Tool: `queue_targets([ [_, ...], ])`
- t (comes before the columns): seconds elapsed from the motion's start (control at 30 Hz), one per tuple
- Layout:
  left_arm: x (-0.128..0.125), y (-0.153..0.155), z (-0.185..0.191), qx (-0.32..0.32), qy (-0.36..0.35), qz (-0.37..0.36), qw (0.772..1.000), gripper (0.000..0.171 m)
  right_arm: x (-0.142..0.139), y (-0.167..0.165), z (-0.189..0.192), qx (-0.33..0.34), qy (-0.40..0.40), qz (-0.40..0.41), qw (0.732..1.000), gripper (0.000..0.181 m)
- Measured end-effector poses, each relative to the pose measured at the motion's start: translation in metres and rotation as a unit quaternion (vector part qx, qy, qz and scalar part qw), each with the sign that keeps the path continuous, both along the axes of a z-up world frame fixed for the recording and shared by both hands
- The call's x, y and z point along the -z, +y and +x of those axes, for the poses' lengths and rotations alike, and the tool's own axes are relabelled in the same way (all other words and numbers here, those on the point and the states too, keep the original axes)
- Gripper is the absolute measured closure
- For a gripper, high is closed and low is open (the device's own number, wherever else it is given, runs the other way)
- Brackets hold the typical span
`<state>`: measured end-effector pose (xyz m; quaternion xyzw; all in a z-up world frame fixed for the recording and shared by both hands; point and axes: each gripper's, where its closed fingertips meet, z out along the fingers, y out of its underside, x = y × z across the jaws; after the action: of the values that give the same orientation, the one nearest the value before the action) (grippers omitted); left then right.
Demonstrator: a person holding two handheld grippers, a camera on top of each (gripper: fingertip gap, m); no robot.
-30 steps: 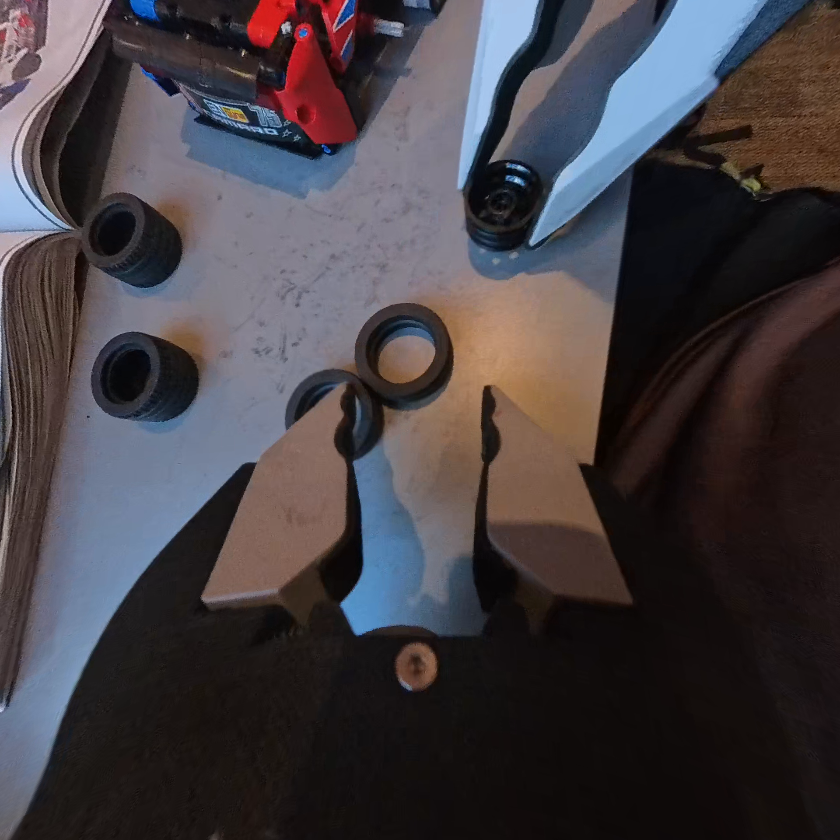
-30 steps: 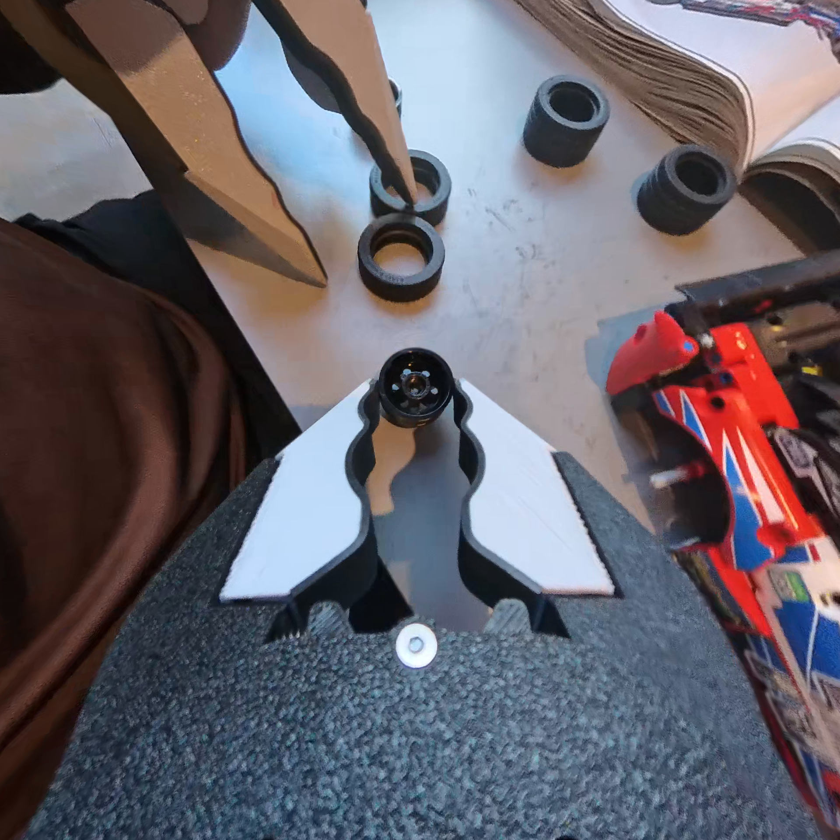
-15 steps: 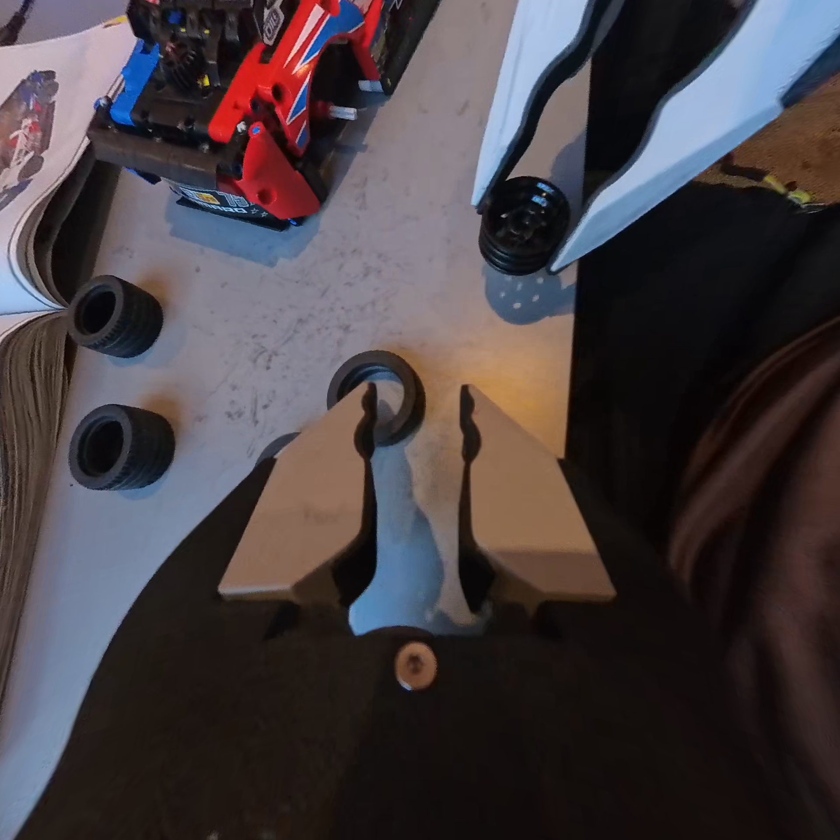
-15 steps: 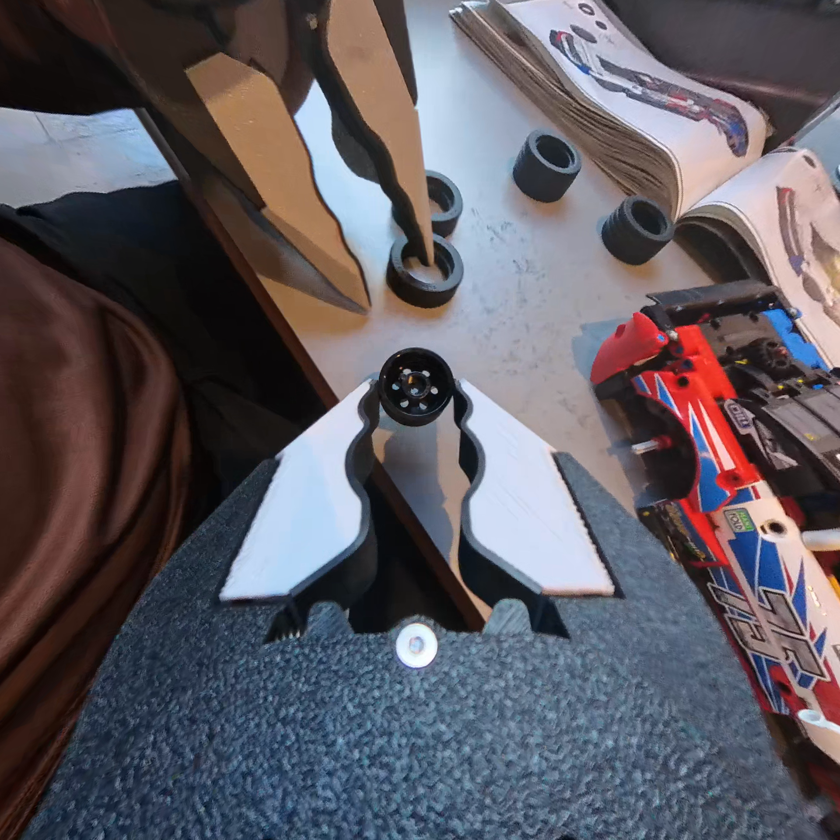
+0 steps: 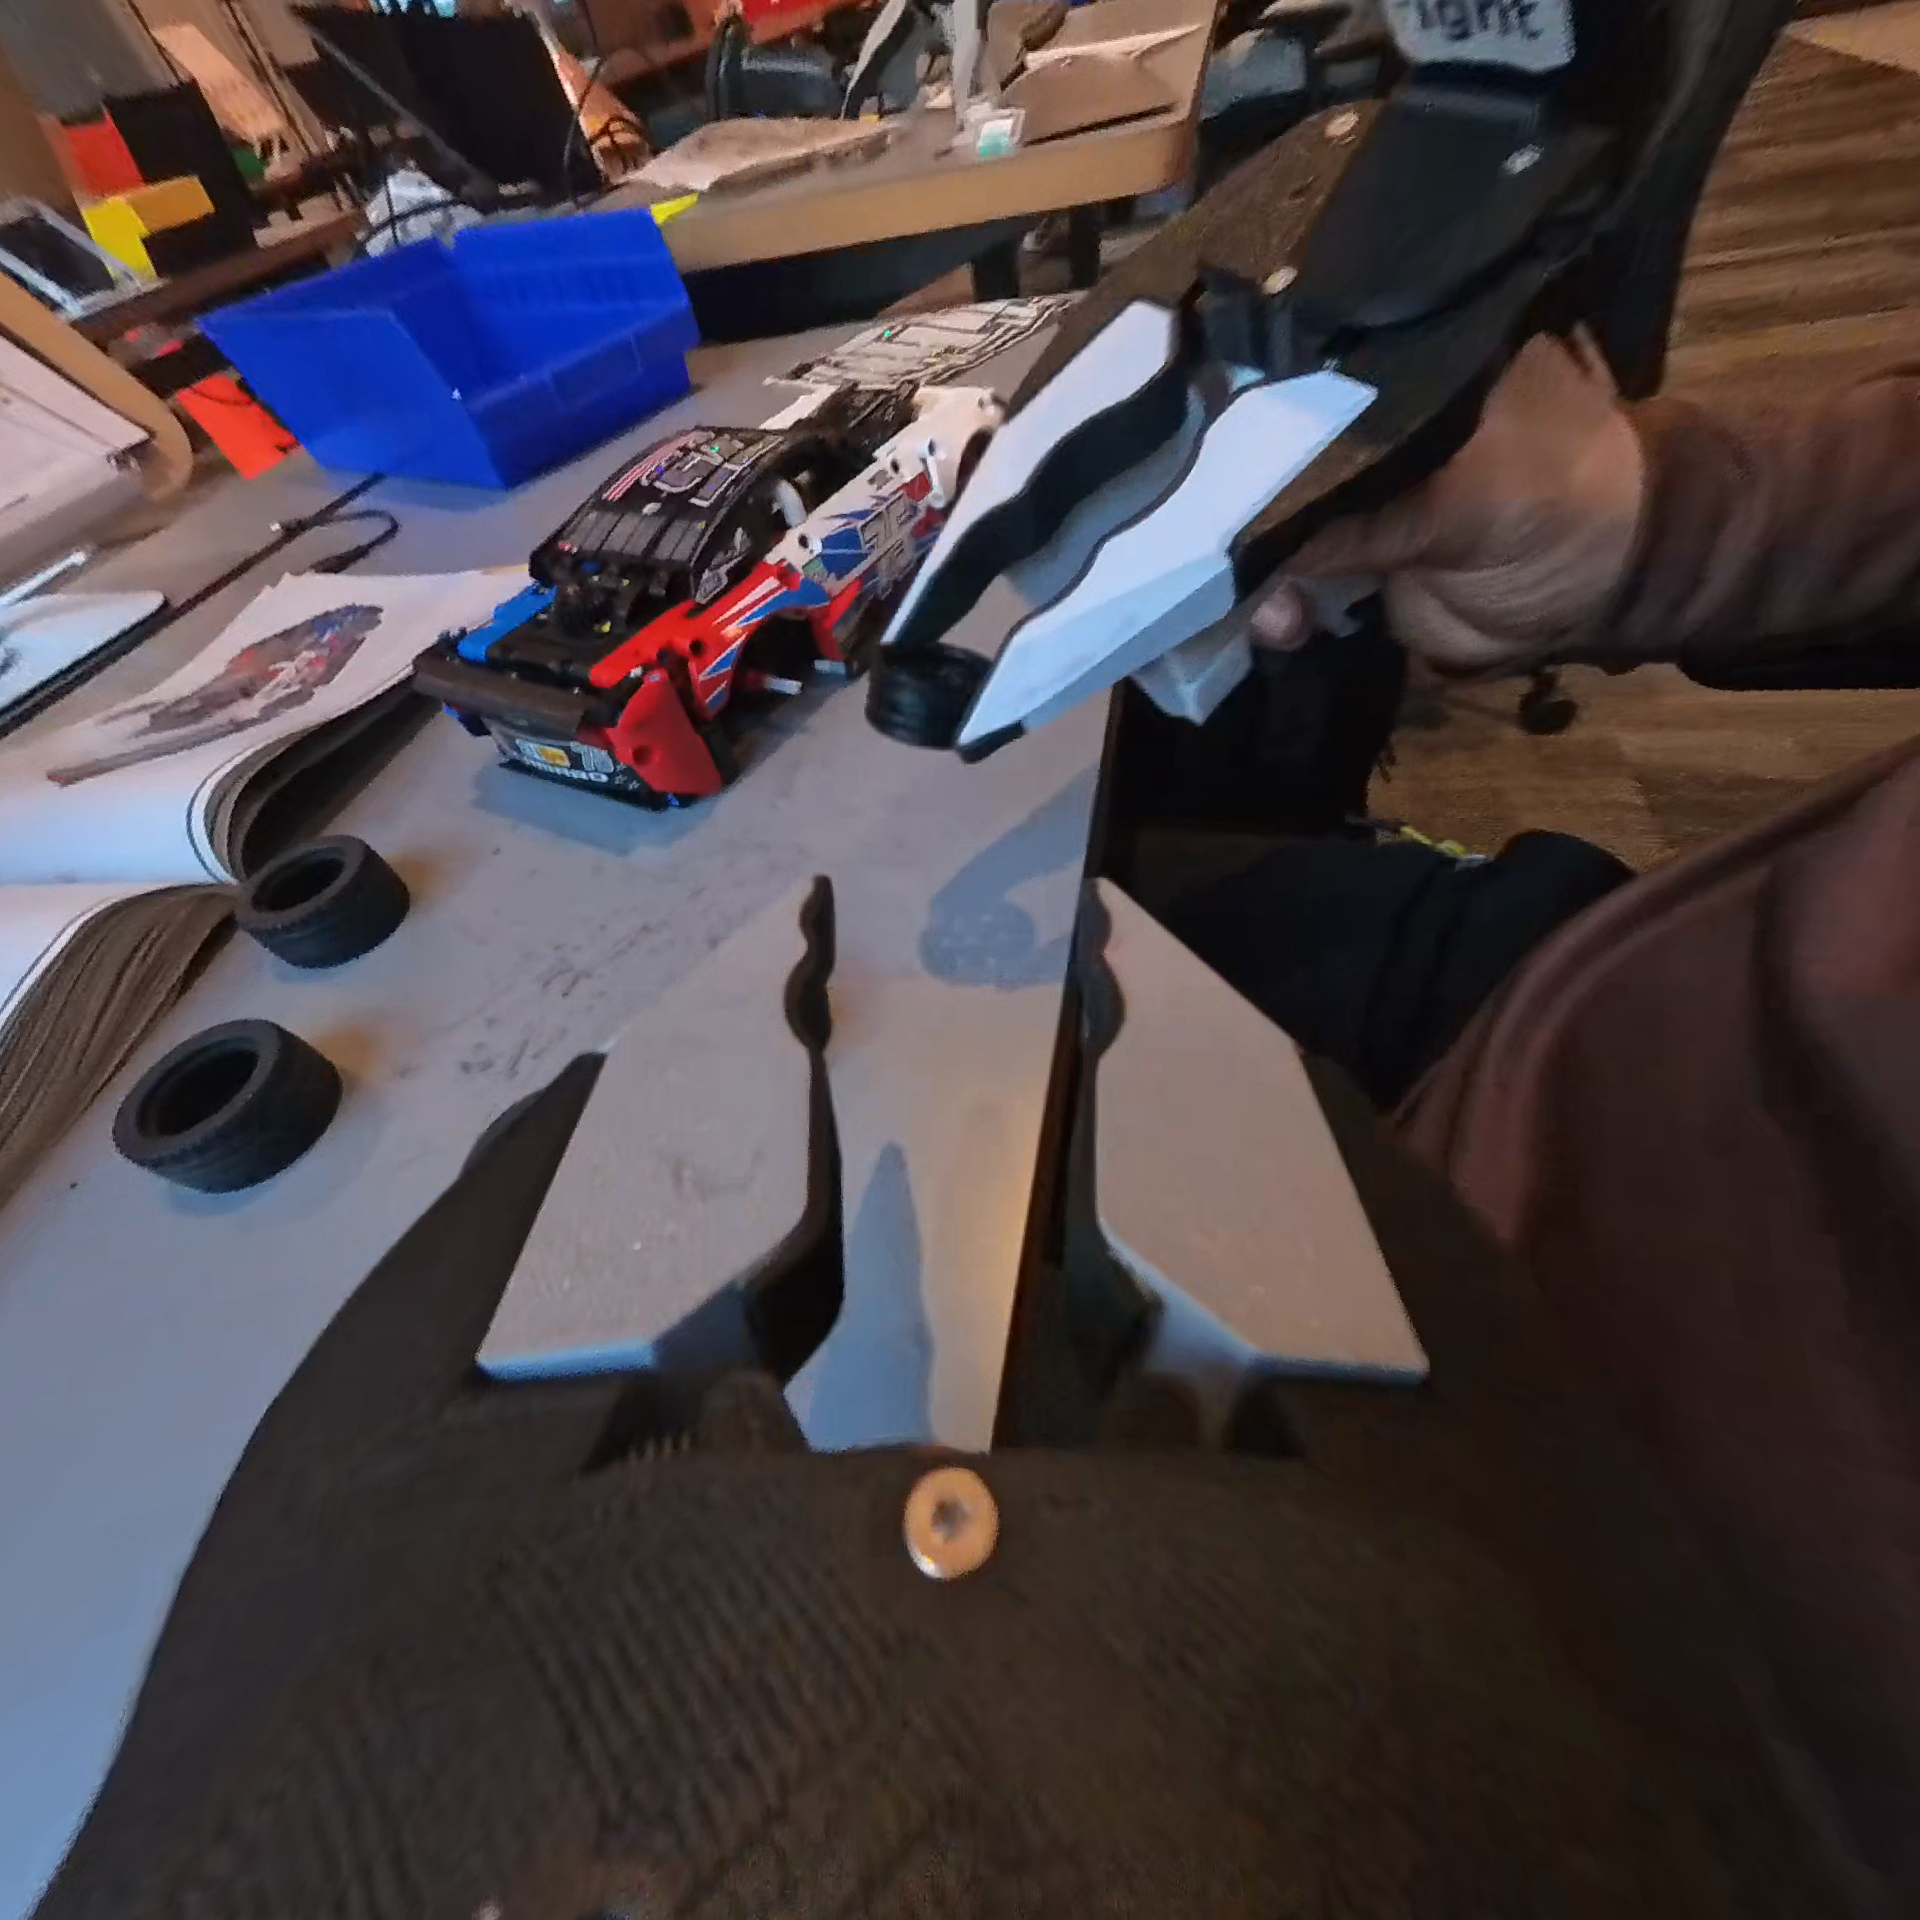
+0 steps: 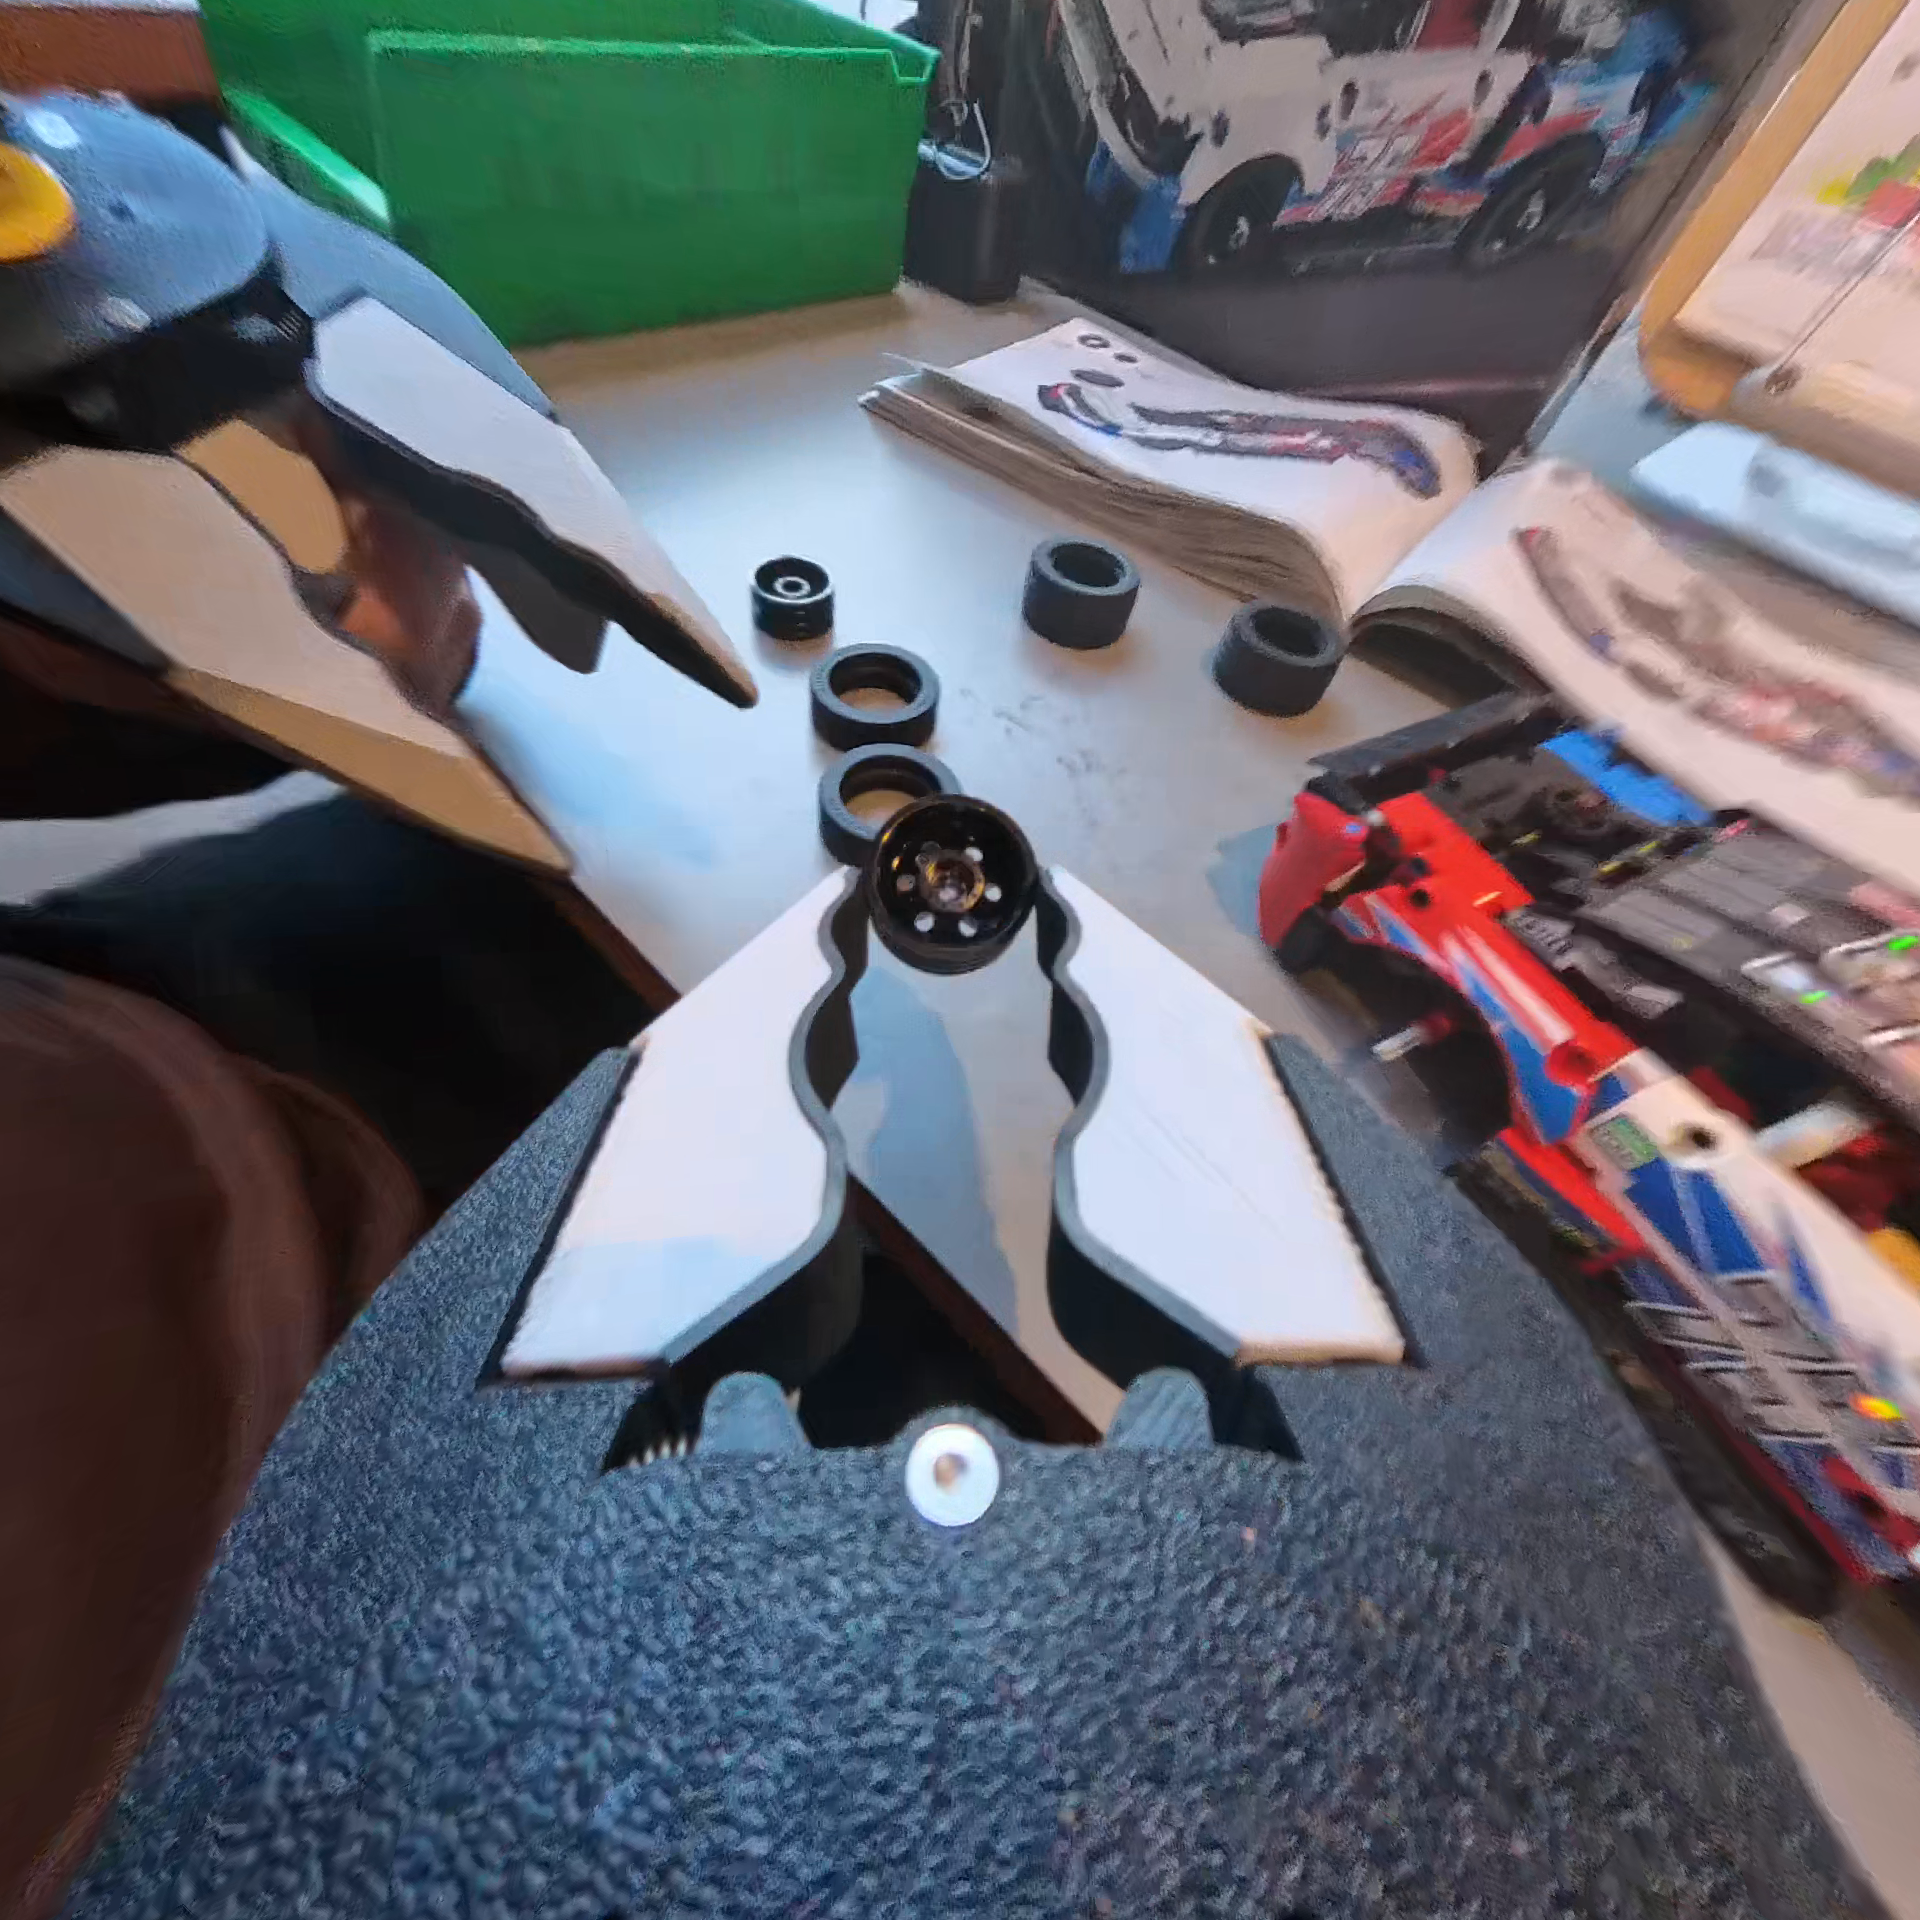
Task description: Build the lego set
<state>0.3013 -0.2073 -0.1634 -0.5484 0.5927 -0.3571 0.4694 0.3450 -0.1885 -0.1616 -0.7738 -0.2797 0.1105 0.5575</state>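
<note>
Moved: both grippers came up off the desk (image 5: 582, 966), and the left one left the thin tyres behind.
Left gripper (image 5: 951, 914): jaws apart, nothing in them, hanging over the desk edge.
Tyres: two fat ones (image 5: 322, 899) by the open manual (image 5: 114, 810), two thin ones (image 6: 875, 694) lying flat near the edge, spare rim (image 6: 793, 596) just past them.
Car (image 5: 717, 592): mid-desk, no wheels on the near end.
Right gripper (image 6: 951, 894): clamped on a black rim (image 6: 948, 885), in the air beside the car.

Blue bin (image 5: 457, 343), green bin (image 6: 623, 156)
</note>
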Motion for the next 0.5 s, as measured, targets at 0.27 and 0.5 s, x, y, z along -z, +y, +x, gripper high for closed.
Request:
queue_targets([
  [0.27, -0.011, -0.020, -0.009, 0.023, -0.088, 0.034, 0.995, 0.145, 0.003, 0.007, -0.005, -0.011, -0.004, 0.002, 1.000, 0.151],
  [0.5, 0.003, -0.004, -0.020, 0.011, -0.015, -0.042, 0.999, 0.112, -0.005, -0.001, -0.029, -0.029, -0.017, 0.011, 0.999, 0.150],
])
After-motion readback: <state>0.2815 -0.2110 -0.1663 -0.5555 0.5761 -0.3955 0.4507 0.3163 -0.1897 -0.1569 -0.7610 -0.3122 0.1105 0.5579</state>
